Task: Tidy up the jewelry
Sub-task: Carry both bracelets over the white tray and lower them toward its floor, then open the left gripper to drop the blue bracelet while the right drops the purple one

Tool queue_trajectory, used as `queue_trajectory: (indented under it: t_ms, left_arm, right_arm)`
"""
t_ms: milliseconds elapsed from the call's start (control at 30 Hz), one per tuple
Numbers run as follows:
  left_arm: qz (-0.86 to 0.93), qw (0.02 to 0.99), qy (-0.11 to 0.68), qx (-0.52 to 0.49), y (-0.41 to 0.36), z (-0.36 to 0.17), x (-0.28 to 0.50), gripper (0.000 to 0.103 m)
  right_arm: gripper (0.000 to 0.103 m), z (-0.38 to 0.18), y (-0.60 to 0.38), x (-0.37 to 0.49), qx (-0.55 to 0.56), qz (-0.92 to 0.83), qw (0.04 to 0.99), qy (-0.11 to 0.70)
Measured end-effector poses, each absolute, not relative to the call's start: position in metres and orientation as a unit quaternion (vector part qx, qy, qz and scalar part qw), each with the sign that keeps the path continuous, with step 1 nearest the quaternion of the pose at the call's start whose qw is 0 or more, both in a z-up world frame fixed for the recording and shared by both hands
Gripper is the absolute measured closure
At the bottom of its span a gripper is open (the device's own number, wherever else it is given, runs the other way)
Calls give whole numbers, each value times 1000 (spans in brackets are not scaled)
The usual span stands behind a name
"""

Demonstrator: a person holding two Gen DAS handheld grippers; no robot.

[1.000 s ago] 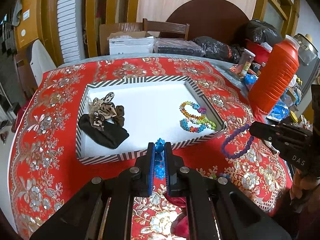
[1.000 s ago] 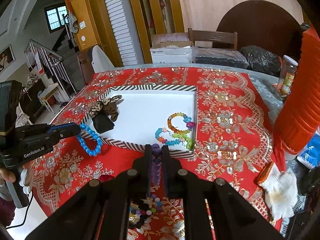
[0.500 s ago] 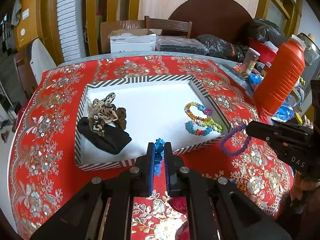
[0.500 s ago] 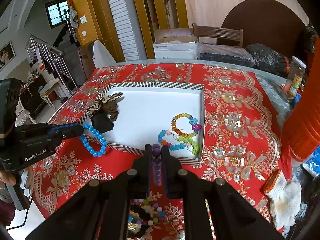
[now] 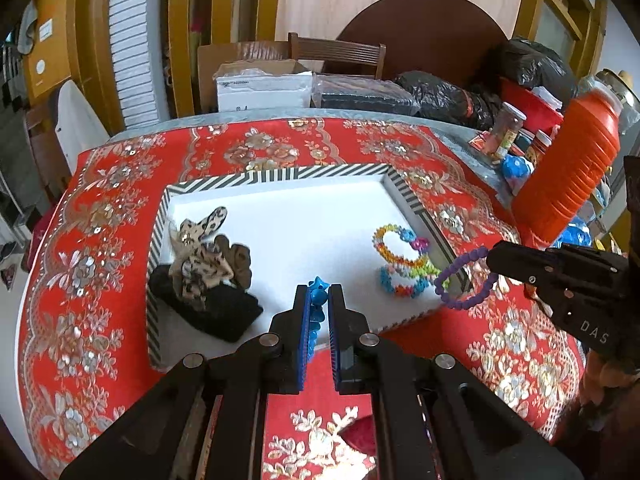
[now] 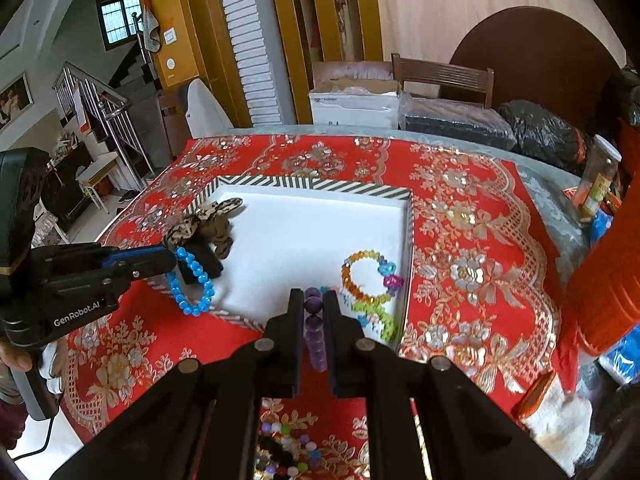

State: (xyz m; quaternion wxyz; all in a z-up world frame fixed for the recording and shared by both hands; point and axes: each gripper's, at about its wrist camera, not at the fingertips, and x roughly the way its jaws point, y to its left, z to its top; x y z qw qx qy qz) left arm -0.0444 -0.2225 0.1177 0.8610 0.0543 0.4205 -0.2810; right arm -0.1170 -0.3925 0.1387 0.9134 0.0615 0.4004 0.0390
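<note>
We hold a blue bracelet in our left gripper, and its jaws are squeezed tight on the beads so it cannot drop. The rest of the loop hangs down over the near left edge of the tray. Our right gripper has its jaws pinched shut on a purple bracelet, which dangles over the tray's right edge. We think we carry them by a few beads so the loops hang free and can be lowered flat. The tray sits on the surface, on a red flowery cloth. Inside it, hair ties are bunched on the left and colorful bracelets lie on the right, so like things seem to go together. More loose beads wait on the cloth just under our right gripper. Next we probably set both bracelets down beside the colorful ones.
</note>
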Motion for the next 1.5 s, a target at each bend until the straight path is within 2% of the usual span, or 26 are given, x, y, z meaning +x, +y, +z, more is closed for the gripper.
queue_trajectory:
  t_ms: [300, 700, 900, 1133, 1200, 1233, 1267, 1500]
  left_arm:
    - [-278, 859, 427, 44, -243, 118, 4, 103]
    - [-212, 866, 453, 26, -255, 78, 91, 103]
    - [-176, 863, 473, 19, -230, 52, 109, 103]
    - [-170, 860, 482, 6, -221, 36, 112, 101]
    - [-169, 856, 488, 0, -220, 33, 112, 84]
    - [-171, 856, 487, -3, -220, 33, 111, 82]
    - [-174, 857, 484, -7, -219, 34, 109, 82]
    - [-179, 870, 460, 7, -221, 53, 87, 80]
  right_arm:
    - [94, 135, -401, -63, 71, 30, 909, 409]
    - [94, 98, -423, 33, 130, 1, 901, 413]
    - [94, 56, -444, 51, 121, -52, 881, 454]
    - [93, 37, -450, 50, 101, -65, 871, 477]
    - [85, 36, -450, 50, 101, -68, 867, 483]
    - [79, 36, -450, 49, 104, -67, 866, 484]
    - [74, 38, -450, 46, 106, -64, 868, 481]
    - [63, 55, -439, 22, 100, -40, 873, 477]
